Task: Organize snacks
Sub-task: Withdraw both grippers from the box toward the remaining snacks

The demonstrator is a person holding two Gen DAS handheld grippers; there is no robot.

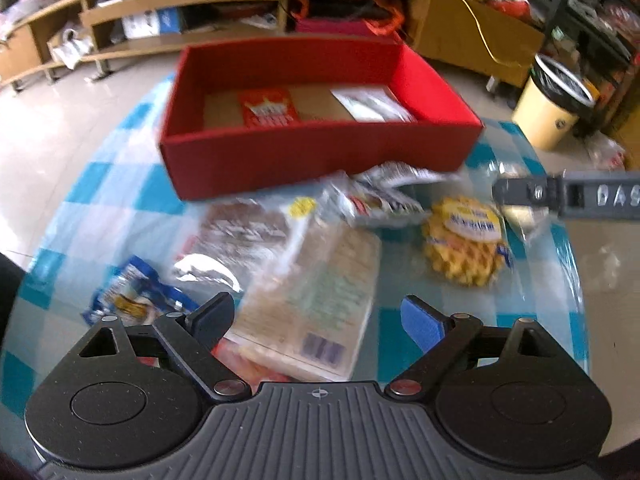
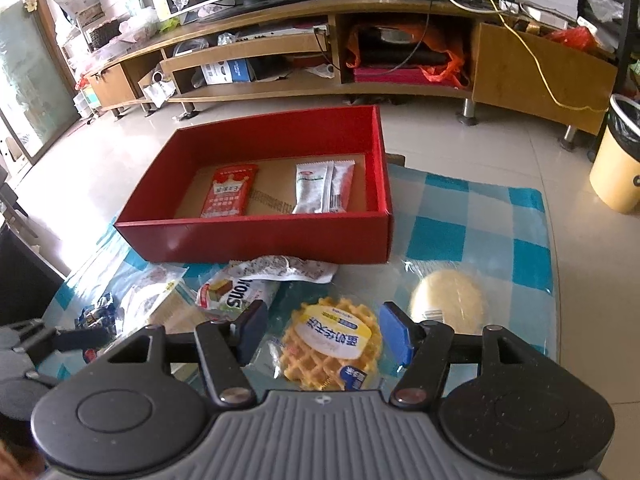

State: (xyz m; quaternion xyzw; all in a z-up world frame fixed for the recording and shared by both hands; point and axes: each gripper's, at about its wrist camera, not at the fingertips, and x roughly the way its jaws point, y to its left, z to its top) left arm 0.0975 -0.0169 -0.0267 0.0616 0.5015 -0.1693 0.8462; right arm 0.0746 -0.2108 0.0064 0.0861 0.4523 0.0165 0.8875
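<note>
Two handheld grippers, matte black and speckled: each left gripper (image 1: 316, 316) and right gripper (image 2: 322, 330) carries twin round housings with shallow discs, triangular cut-outs, angled link arms pinned by silver rivets, and a grey ribbed centre plate stamped with a small crosshair. Finger pads (image 2: 394, 336) are blue. Raised grey letters mark the right gripper's side.

Wooden TV stand (image 2: 360, 20), yellow bin (image 2: 618, 168), checked tablecloth (image 2: 480, 232)

glossy plastic waffle wrapper (image 2: 330, 346)
</note>
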